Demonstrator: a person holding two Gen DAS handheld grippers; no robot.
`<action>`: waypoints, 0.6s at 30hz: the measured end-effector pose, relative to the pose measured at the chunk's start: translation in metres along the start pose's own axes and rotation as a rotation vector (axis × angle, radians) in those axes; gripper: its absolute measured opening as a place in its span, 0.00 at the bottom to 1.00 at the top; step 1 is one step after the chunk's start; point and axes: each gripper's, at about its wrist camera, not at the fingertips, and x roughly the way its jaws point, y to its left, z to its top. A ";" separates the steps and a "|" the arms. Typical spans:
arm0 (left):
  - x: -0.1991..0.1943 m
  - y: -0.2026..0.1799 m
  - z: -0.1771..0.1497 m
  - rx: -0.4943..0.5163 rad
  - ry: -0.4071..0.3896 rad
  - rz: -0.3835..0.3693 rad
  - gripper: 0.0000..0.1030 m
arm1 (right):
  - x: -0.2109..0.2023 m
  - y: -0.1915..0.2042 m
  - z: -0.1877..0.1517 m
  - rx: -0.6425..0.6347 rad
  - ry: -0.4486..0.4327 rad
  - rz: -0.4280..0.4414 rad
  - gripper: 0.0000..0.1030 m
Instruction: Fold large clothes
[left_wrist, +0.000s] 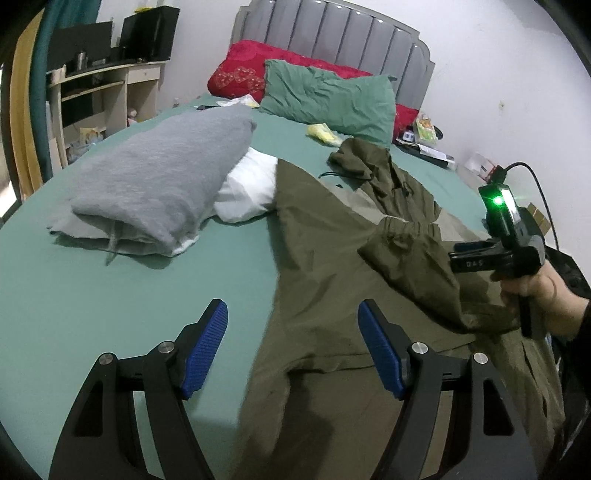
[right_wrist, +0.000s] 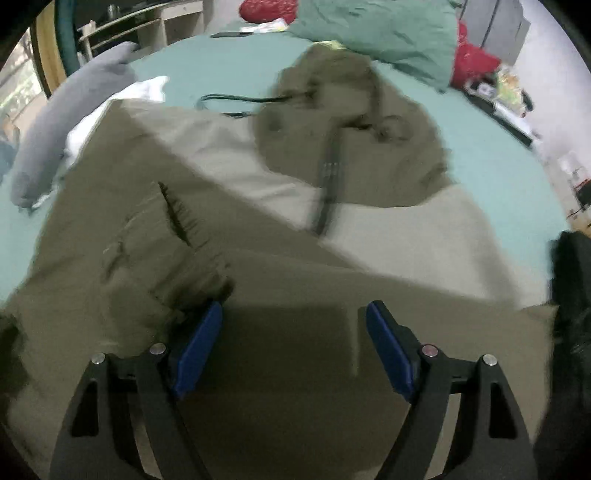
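On the bed (left_wrist: 110, 295): jacket (left_wrist: 325, 258), sleeve (left_wrist: 410, 258) folded over. Both grippers' fingers apart, empty; left gripper (left_wrist: 293, 347), right gripper (right_wrist: 295, 347). Risk: slick sleeve sliding back, undoing fold.

text: "D&S" | on: black body of right hand-held gripper (left_wrist: 480, 263) | other text: none legible

The olive jacket (right_wrist: 280, 332) is smeared by motion blur in the right wrist view, and its lower hem is cut off by the frame edge. The white cloth (left_wrist: 247, 188) is partly hidden under the grey folded garment (left_wrist: 162, 173).
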 end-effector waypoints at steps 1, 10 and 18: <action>-0.003 0.004 0.000 -0.003 -0.003 0.003 0.74 | -0.007 0.013 -0.002 0.007 -0.034 0.046 0.78; -0.015 0.051 0.012 -0.161 0.001 0.001 0.74 | -0.011 0.093 0.000 -0.133 -0.077 0.338 0.78; 0.000 0.082 0.009 -0.144 -0.046 0.170 0.74 | 0.000 0.002 0.085 0.096 -0.235 0.052 0.78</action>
